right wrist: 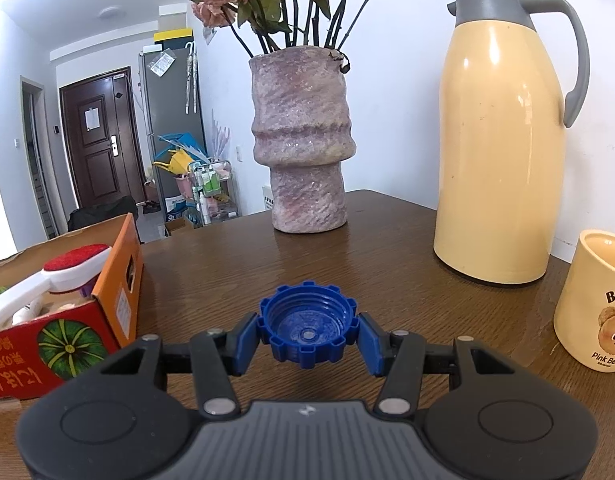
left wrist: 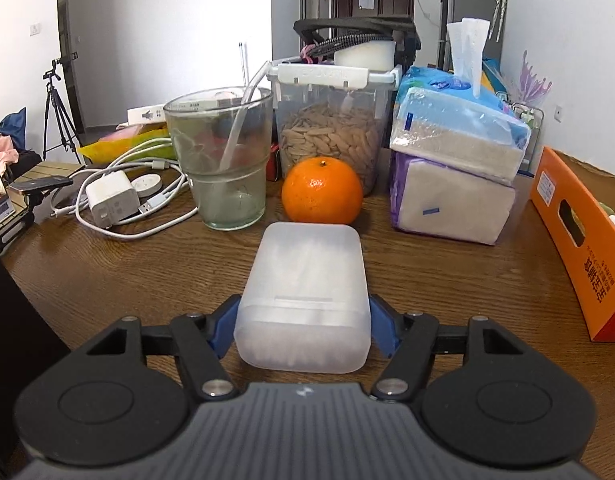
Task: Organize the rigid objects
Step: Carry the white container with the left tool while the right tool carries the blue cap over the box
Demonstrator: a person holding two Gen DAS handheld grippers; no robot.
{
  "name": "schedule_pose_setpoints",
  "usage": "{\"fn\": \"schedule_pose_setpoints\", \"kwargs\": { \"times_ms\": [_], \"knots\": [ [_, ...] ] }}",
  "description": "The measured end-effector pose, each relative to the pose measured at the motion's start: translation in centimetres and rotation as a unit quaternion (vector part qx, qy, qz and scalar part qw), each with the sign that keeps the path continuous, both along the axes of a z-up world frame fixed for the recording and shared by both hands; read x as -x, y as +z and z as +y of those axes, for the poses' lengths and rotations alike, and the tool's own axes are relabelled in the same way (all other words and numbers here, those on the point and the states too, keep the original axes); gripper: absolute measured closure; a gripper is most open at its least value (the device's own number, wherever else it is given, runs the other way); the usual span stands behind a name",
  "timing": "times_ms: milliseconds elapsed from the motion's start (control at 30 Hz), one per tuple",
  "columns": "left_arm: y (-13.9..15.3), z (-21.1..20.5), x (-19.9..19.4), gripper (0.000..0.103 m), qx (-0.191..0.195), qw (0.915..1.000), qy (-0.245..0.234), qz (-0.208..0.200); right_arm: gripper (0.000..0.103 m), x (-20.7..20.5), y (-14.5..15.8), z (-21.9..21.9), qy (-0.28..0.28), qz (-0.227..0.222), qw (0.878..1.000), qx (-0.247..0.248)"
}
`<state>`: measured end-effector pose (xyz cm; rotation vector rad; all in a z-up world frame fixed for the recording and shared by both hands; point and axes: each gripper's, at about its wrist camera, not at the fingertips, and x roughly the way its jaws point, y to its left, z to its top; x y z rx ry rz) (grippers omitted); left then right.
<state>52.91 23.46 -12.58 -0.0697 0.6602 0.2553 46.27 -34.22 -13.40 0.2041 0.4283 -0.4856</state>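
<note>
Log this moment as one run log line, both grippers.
left gripper: closing around white plastic box | right gripper: shut on blue cap

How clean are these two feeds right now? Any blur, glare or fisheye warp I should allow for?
Left wrist view: the frosted box looks soft up close, the orange is sharp, and walls bow at the edges. Right wrist view: the blue cap is crisp, the yellow jug shows a mild sheen, and the doorway curves.
</note>
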Motion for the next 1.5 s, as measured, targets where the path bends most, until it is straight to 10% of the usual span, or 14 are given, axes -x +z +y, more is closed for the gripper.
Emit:
{"fn": "schedule_pose_setpoints", "kwargs": {
  "times_ms": [667, 1500],
  "knots": [
    [2.1, -3.4, 5.9, 0.037, -0.015, 0.9988, -0.002, -0.047, 0.051, 3.3, 0.9, 2.4, 0.029, -0.046, 0.998, 0.002],
    [4.0, -14.0, 14.4, 0.037, -0.014, 0.9936, -0.075, -0.084, 0.051, 9.8, 3.6, 10.8, 0.209, -0.097, 0.973, 0.013]
  ]
}}
